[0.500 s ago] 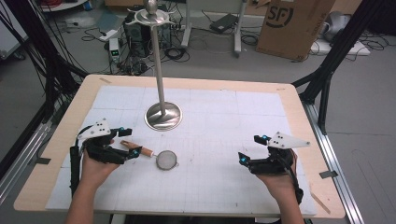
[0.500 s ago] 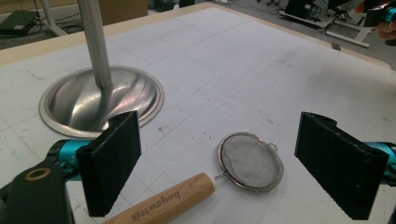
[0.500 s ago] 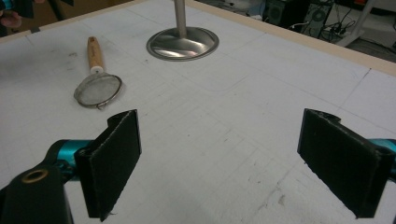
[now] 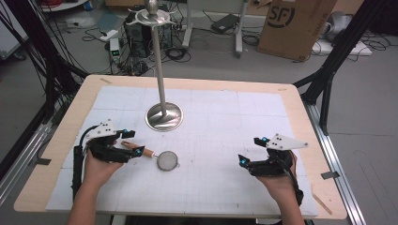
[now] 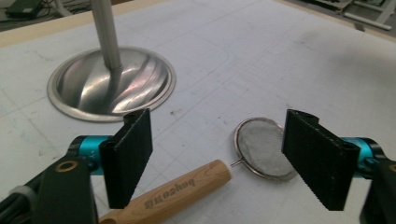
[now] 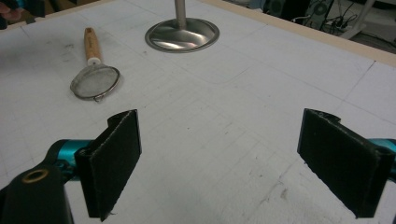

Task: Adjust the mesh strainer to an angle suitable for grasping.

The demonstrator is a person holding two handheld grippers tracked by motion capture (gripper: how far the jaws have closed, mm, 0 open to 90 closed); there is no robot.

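I see open white mat (image 4: 220,136) between my two hands, nothing on it across the middle and right of the counter (image 4: 305,117). The stand (image 4: 163,115) rises at centre-back, its pole tall enough to block a sweep across there; I can pass on either side of its base. Near my left gripper (image 4: 133,142) the strainer (image 4: 167,161) lies flat, its wooden handle under the spread fingers (image 5: 133,158).

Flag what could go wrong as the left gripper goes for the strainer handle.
1. The left gripper is open around the wooden handle, which is round and lies flat on the mat; it may roll or slip as the jaws close.
2. The mesh head sits close to one jaw and could get nudged.
3. Lifting may swing the strainer into the metal stand nearby.
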